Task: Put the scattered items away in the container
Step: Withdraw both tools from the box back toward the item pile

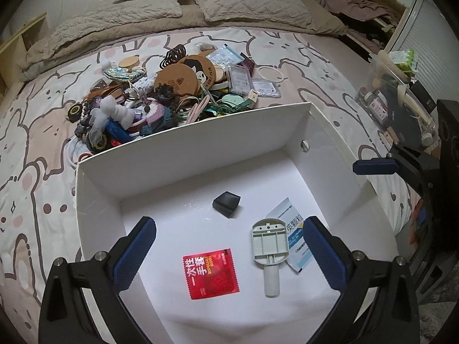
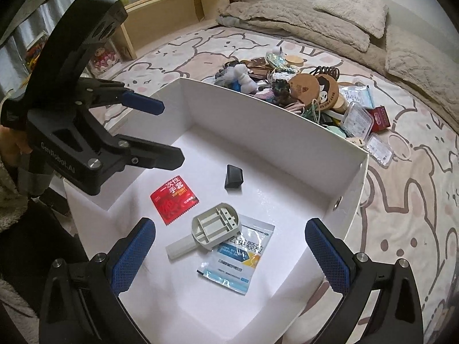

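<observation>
Smooth white box [image 1: 200, 143] holds glossy red sachet [image 1: 210, 273] (serrated edges).

The white box [image 1: 183, 149] stands open-topped, and much of its floor is bare around a red packet [image 1: 210, 273], a black block [image 1: 226, 202], a grey plastic piece [image 1: 269, 245] and a sachet [image 1: 295, 240]. Its far wall screens the heap of clutter [image 1: 178, 89] on the bed [image 1: 34, 172].

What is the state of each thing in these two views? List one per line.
White box: open-topped, upright.
Red packet: flat inside box.
Black block: inside box.
Grey plastic part: overlapping blue-white sachet.
Pile of items: on bed, outside box.
Left gripper: open, empty.
Right gripper: open, empty.
</observation>
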A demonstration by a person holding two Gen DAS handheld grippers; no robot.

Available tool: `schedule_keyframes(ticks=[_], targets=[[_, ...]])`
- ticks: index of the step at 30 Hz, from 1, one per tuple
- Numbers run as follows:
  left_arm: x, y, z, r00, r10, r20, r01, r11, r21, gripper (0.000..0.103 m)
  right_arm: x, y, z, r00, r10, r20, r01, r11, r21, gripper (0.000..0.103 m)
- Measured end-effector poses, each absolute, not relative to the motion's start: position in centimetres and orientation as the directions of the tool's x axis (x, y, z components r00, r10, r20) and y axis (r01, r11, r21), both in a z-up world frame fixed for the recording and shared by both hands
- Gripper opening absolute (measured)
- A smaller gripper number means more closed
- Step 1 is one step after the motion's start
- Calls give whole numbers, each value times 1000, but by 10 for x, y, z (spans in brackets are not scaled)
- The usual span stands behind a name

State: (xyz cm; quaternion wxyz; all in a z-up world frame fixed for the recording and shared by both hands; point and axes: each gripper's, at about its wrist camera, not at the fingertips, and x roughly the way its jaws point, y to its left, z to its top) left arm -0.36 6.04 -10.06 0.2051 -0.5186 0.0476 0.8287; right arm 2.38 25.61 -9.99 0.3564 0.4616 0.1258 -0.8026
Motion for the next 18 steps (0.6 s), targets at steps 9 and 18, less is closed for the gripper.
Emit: schedule_keyframes(ticks=[9,18], targets=[[5,53,-98,-386,296,-874,-392,-910,-135,103,28,252,-94,-354,-461,-814,676,-727,118,103],[13,45,-94,-410,288,-865,-388,-914,-121,103,27,252,-92,-365,-482,-797,657,-739,146,103]])
